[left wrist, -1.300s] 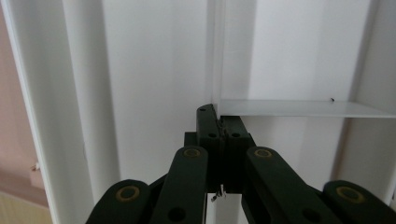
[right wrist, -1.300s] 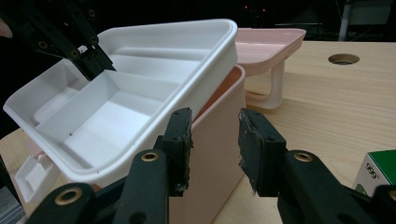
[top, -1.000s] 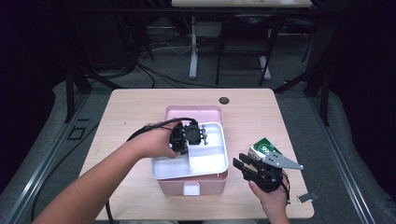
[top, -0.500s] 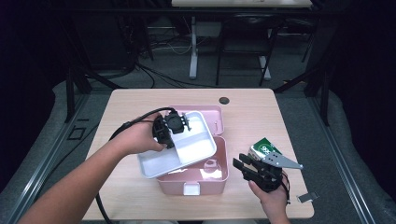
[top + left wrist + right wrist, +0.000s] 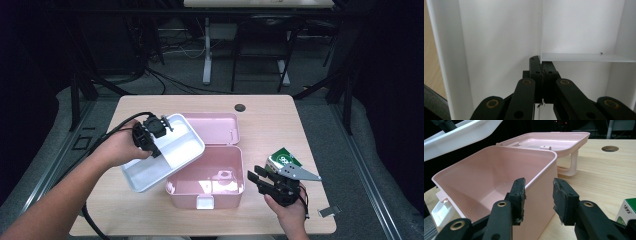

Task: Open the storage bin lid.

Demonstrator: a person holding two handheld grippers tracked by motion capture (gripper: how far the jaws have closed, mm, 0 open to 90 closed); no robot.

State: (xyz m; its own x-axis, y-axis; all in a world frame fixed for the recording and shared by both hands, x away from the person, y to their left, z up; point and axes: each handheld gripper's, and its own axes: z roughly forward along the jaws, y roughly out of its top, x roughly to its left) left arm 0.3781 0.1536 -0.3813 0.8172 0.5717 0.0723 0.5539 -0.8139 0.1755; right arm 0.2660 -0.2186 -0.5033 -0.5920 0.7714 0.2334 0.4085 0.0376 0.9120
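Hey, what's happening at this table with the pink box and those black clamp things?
A person works with a hand-held gripper in each hand. The left hand-held gripper is clamped on the divider of a white tray and holds it tilted in the air, beside the open pink box, whose lid lies folded back. The right hand-held gripper waits open near the box's right side, next to a small green-and-white carton.
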